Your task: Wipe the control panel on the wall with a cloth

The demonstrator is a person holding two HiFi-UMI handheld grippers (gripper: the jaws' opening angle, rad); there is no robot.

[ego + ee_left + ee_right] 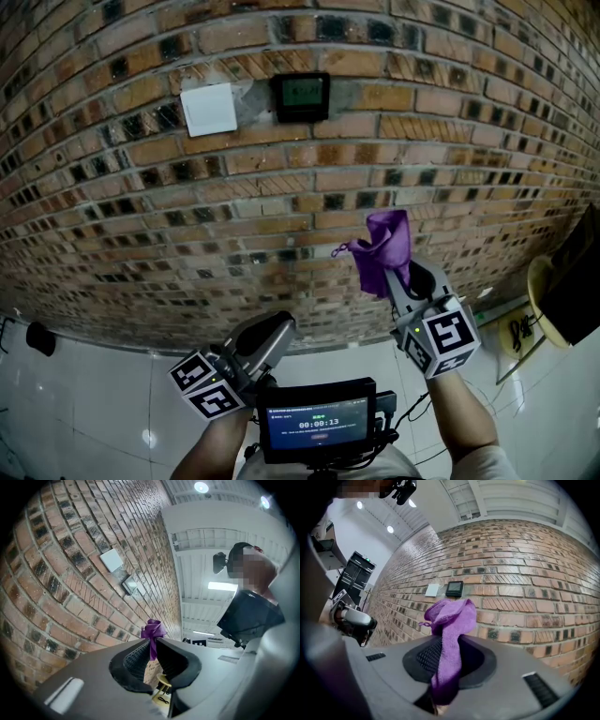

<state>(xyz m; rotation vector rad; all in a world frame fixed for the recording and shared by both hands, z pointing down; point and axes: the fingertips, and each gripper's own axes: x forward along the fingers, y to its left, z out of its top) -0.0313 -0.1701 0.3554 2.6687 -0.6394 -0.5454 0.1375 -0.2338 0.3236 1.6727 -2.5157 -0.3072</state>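
Note:
The black control panel (pixel 300 97) with a small green screen is set in the brick wall, high and left of centre; it also shows as control panel (pixel 454 588) and control panel (pixel 129 585). A purple cloth (pixel 386 248) stands bunched above my right gripper (pixel 400 281), which is shut on it, well below and right of the panel. In the right gripper view the cloth (pixel 450 620) hangs between the jaws of the right gripper (pixel 450 641). My left gripper (pixel 279 326) is low near my body, shut and empty. The left gripper (pixel 152 641) looks toward the distant cloth (pixel 153 629).
A white switch plate (pixel 208 108) sits just left of the panel. A yellow stool (pixel 542 302) and a dark box (pixel 577 281) stand at the right by the wall. A small black object (pixel 39 337) lies on the white tile floor at left. A chest-mounted screen (pixel 317 419) is below.

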